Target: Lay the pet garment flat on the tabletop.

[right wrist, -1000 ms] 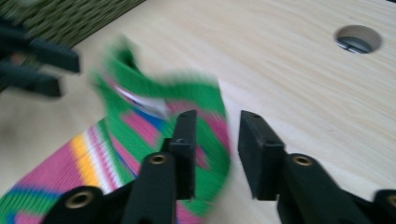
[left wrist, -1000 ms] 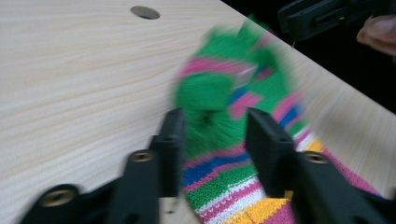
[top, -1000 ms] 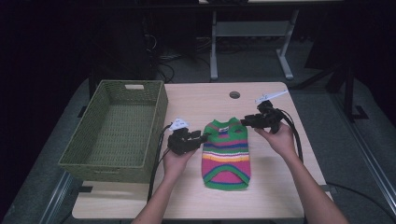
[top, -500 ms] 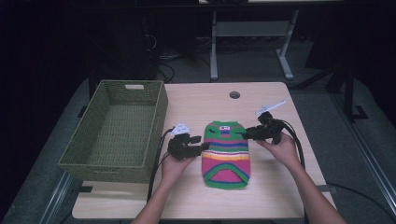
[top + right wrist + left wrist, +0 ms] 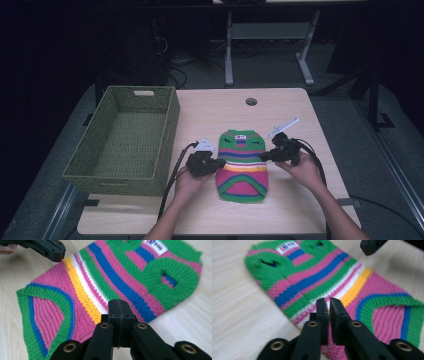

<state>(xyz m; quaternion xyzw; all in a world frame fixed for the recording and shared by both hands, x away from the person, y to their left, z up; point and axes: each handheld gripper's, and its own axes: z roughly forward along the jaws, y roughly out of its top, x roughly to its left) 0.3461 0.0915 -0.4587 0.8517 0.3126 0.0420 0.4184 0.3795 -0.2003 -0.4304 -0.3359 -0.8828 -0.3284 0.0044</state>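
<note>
Knit sweater (image 5: pixel 243 165) lies flat on the table (image 5: pixel 300 210), not yet folded or in the basket (image 5: pixel 125 145). Left gripper (image 5: pixel 220 163) looks pinched on its edge with jaws almost together; right gripper (image 5: pixel 263 156) looks fully closed at the opposite edge.

Sweater (image 5: pixel 242 162): ribbed knit cloth, matt, striped, with a smooth printed label (image 5: pixel 287 246) at its neck end. Table (image 5: pixel 280 107) under the sweater: pale wood-grain top, smooth, satin. Basket (image 5: pixel 125 137) beside the sweater: woven green wicker, rough. Left gripper (image 5: pixel 328 305), right gripper (image 5: pixel 119 307): matt black plastic jaws, brass-looking rivets.
</note>
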